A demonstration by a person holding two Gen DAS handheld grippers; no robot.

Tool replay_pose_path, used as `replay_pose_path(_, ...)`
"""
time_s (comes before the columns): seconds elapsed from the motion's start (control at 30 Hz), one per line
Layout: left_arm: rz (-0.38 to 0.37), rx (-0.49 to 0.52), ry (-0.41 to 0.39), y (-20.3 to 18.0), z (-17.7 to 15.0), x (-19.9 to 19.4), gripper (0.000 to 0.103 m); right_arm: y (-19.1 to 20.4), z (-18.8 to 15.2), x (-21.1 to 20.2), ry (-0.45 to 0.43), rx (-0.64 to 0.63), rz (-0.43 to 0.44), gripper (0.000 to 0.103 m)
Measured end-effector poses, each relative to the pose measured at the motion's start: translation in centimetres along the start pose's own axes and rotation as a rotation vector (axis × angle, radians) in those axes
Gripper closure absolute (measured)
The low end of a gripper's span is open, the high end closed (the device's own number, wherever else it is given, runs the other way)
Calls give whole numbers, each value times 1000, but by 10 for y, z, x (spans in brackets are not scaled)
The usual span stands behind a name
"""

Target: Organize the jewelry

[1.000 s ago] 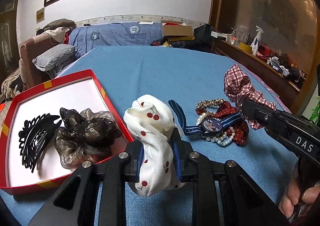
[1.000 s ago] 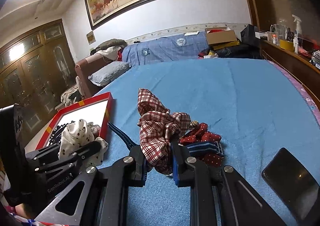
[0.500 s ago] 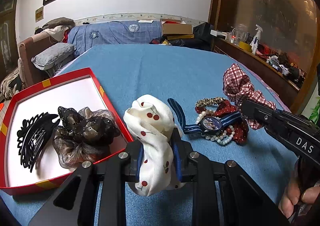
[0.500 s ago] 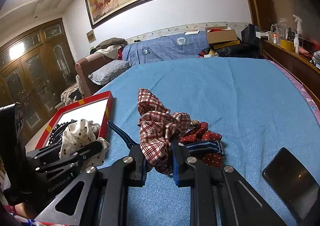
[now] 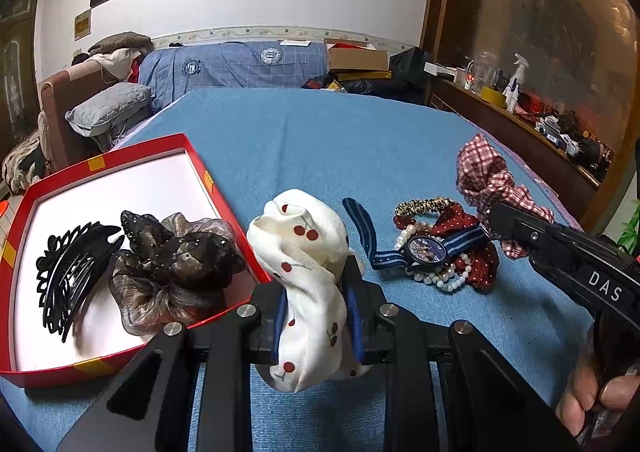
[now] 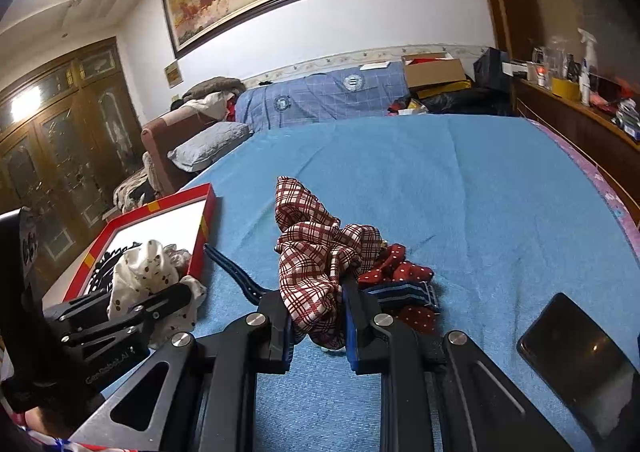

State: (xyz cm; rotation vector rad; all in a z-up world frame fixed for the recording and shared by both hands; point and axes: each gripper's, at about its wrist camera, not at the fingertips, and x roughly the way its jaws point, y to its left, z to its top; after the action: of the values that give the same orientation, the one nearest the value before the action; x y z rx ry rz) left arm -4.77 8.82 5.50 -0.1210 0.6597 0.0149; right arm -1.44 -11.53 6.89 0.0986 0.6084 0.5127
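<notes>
Left wrist view: left gripper pinches the cherry scrunchie at frame centre, red box at left; right gripper clamps the plaid scrunchie over the watch pile, phone lower right.

Bed, blue cover | red box lying at left | watch, pearl beads, red dotted scrunchie heaped at right | dark phone nearby

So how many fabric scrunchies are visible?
4: brown scrunchie in the red box, cherry-print scrunchie in the left hand-held gripper, plaid scrunchie in the right, red dotted scrunchie in the pile; more may hide.
</notes>
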Motion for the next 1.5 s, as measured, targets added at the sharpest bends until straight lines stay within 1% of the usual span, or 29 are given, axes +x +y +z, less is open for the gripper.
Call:
replay_pose_path(0.1,3,-6,-7,4,0,-3,80,-2,-2,-3,3,56,17,82)
replay_pose_path(0.23,5,-12,-20,8,0,-10,80,4,-6,-9,1,70,11,82)
replay_pose_path(0.43,7,-63,-60,29,4,-32,80,22,-11,-11,28,41,16,82)
replay_pose_path(0.63,39,-123,-105,60,9,-51,80,47,-6,-12,33,-11,33,82)
replay_pose_path(0.87,80,-191,-115,99,8,-60,79,81,4,-5,53,-61,82,81)
replay_pose_path(1.13,116,-238,-116,132,7,-68,79,121,20,8,65,-119,143,81)
replay_pose_path(1.37,150,-288,-129,171,18,-82,79,151,34,27,100,-141,201,80)
replay_pose_path(1.5,151,-323,-102,200,26,-83,79,165,47,39,114,-142,233,79)
